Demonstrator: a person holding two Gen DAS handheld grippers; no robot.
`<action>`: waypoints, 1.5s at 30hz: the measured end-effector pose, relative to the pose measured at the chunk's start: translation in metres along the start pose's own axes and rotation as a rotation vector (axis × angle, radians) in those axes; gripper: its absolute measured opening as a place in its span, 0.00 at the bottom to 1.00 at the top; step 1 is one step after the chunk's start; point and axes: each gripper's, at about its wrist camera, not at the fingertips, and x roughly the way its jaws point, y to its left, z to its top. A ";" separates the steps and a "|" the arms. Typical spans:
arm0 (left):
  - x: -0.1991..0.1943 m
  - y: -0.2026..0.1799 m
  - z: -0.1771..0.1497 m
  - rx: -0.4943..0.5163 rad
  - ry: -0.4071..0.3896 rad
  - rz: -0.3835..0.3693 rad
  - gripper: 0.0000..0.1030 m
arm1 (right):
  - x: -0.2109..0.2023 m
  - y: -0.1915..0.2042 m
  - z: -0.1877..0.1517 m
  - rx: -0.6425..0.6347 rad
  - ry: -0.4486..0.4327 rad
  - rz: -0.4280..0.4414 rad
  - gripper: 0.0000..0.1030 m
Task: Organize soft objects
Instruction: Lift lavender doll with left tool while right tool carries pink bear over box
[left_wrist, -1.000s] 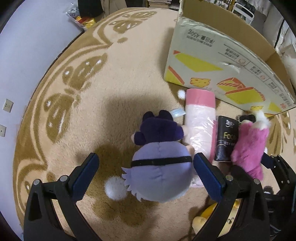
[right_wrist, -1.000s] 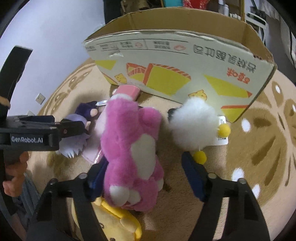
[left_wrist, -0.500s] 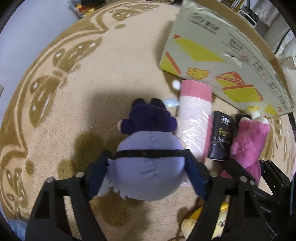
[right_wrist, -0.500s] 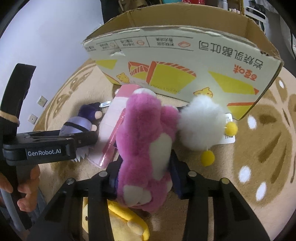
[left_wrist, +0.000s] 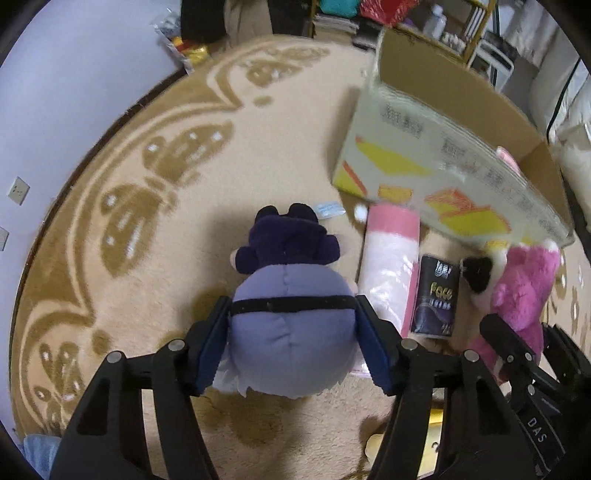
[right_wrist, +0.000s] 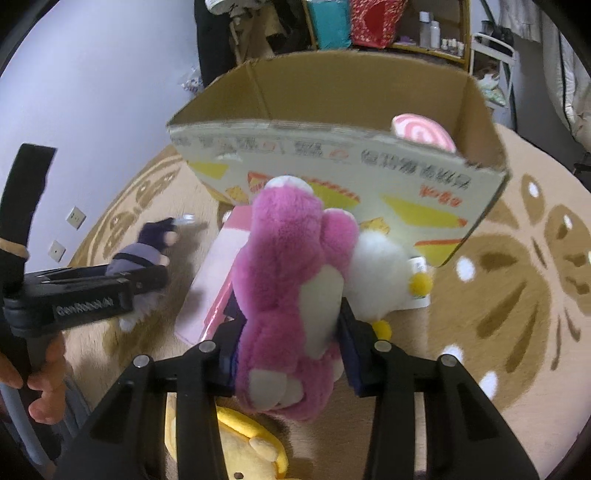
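A patterned rug (left_wrist: 155, 236) is spread under an open cardboard box (right_wrist: 332, 110), in which a pink swirl cushion (right_wrist: 421, 134) is seen. The pink bear (right_wrist: 291, 280) is clenched by the right gripper (right_wrist: 288, 354) before the box. The purple doll (left_wrist: 291, 332) is squeezed as the left gripper (left_wrist: 291, 354) closes.

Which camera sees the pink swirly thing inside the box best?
The right wrist view: the pink swirly thing pokes up above the cardboard box wall there. The left wrist view catches only a blurry pink sliver at the box's edge.
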 end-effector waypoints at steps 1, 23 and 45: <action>-0.007 0.001 0.001 0.001 -0.019 -0.001 0.62 | -0.003 -0.001 0.001 0.006 -0.006 -0.003 0.43; -0.104 -0.021 0.038 0.128 -0.417 0.034 0.63 | -0.082 0.001 0.026 0.016 -0.260 -0.064 0.43; -0.112 -0.082 0.072 0.278 -0.514 0.005 0.63 | -0.106 -0.017 0.083 -0.010 -0.436 -0.107 0.43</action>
